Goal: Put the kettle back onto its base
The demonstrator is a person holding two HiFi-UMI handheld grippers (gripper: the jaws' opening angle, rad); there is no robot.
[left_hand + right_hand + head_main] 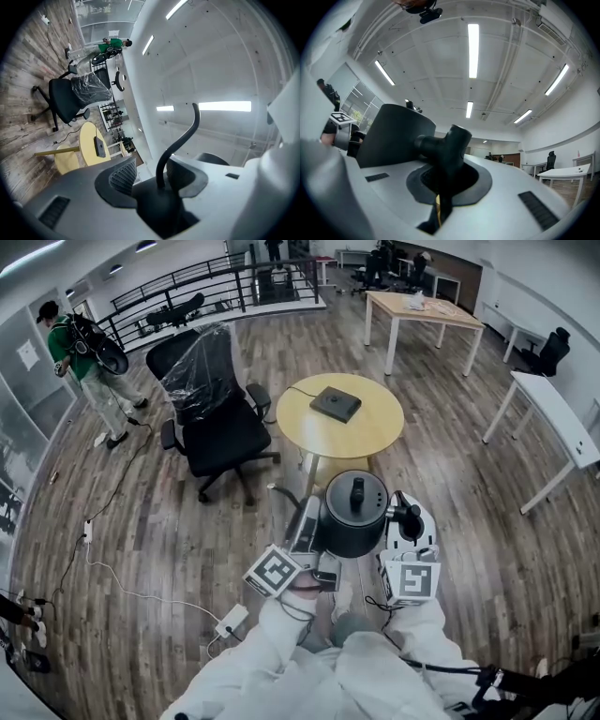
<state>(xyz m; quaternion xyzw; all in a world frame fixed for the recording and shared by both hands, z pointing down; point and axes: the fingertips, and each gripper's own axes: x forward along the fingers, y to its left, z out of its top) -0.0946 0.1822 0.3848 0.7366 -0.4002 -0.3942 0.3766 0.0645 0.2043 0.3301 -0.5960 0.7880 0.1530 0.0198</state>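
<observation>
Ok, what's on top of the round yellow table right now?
Only the dark square kettle base, with its cord running off the left edge of the round table. The kettle, held up in front, hides part of the table's foot.

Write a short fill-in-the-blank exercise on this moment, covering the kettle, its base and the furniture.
1. The kettle is gripped by its ____ in the right gripper.
2. Its base lies on the round ____ table.
3. Clear plastic covers the back of the black ____ beside that table.

Missing words: handle; yellow; chair.
</observation>
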